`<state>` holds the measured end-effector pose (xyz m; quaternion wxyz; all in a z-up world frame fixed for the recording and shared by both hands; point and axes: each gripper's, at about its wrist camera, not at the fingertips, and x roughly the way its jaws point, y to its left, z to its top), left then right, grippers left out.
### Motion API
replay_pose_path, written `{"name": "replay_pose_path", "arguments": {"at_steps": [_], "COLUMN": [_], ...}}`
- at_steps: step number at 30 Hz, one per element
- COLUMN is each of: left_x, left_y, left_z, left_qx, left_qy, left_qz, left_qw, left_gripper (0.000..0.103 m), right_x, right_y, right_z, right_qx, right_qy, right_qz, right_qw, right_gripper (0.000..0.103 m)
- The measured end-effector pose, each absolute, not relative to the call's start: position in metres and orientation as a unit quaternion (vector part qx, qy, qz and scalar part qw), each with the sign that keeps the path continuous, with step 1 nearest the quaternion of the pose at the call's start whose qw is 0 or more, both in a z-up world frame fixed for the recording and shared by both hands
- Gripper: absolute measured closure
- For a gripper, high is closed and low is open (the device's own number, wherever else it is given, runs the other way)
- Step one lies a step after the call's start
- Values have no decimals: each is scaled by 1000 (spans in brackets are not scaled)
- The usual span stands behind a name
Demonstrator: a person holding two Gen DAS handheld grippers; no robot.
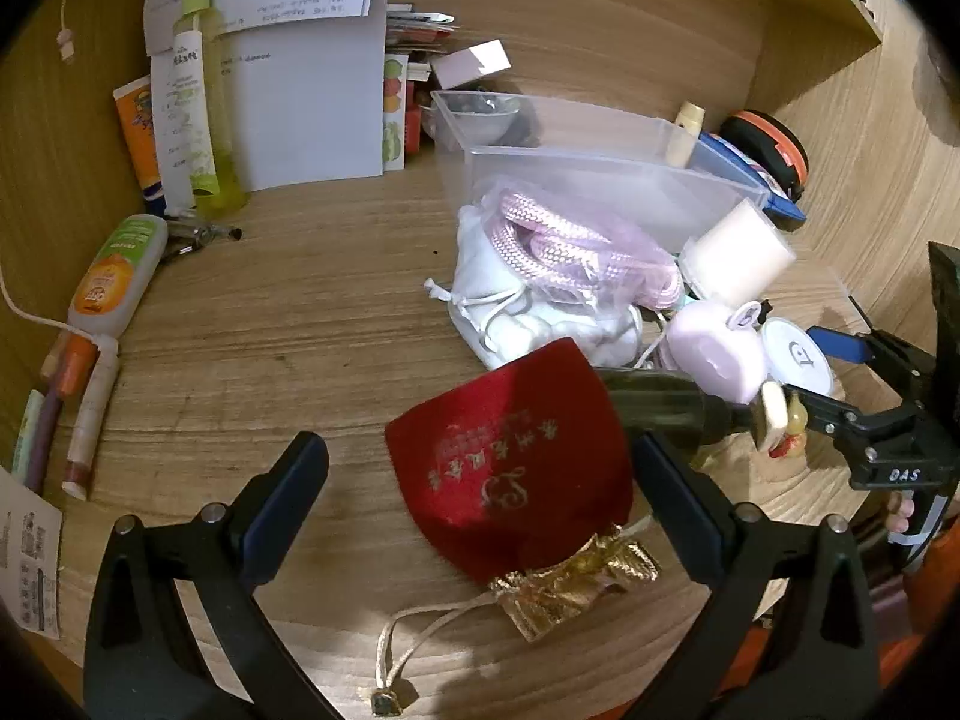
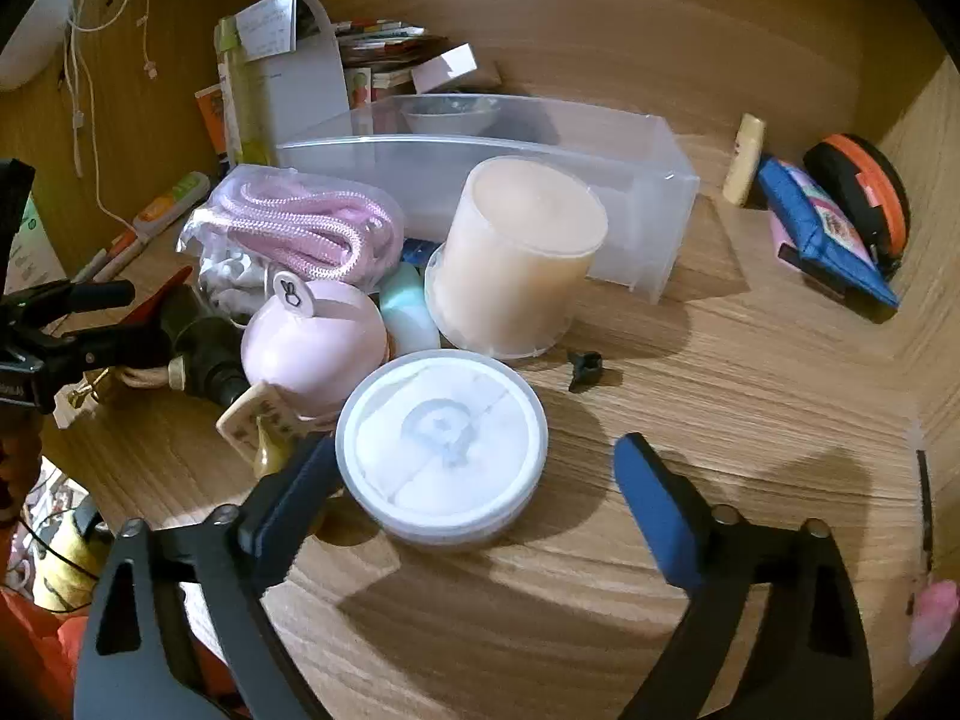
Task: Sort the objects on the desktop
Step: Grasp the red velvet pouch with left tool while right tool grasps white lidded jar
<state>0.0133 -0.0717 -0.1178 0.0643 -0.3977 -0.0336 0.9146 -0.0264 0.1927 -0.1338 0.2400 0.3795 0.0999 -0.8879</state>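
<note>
left tongs [image 1: 477, 468] wide open w/ red pouch [image 1: 510, 456] btwn, right tongs [image 2: 480, 480] open by round tub [image 2: 441, 450].

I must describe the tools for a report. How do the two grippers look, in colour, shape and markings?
Both are alike. The left gripper and the right gripper each have two black, curved arms with slot cut-outs and silver pins, ending in flat blue pads. Seen from the left camera, the right one's black body bears white letters "DAS". No sleeve shows clearly.
</note>
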Motion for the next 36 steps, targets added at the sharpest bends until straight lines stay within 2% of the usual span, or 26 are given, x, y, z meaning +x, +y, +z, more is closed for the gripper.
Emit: {"name": "replay_pose_path", "arguments": {"at_steps": [4,6,18,26,36], "left_x": [14,15,29,41,44], "left_y": [-68,-67,-56,-67,-84], "left_z": [-118,-117,-116,-112,-93], "left_qx": [-391,-389,-374,-360,-328], "left_qy": [-26,-27,-12,-9,-33], "left_qz": [917,917,919,929,942], "left_qw": [70,87,124,86,62], "left_gripper": [2,12,53,80,83], "right_x": [-32,-33,-33,-28,-26], "right_y": [193,192,203,221,232], "right_z": [-136,-137,-136,-118,-96], "right_qx": [390,394,391,365,330], "right_qy": [92,85,75,53,38], "right_qz": [-881,-878,-886,-905,-921], "right_qw": [252,261,238,214,206], "right_gripper": [28,40,41,41,41]}}
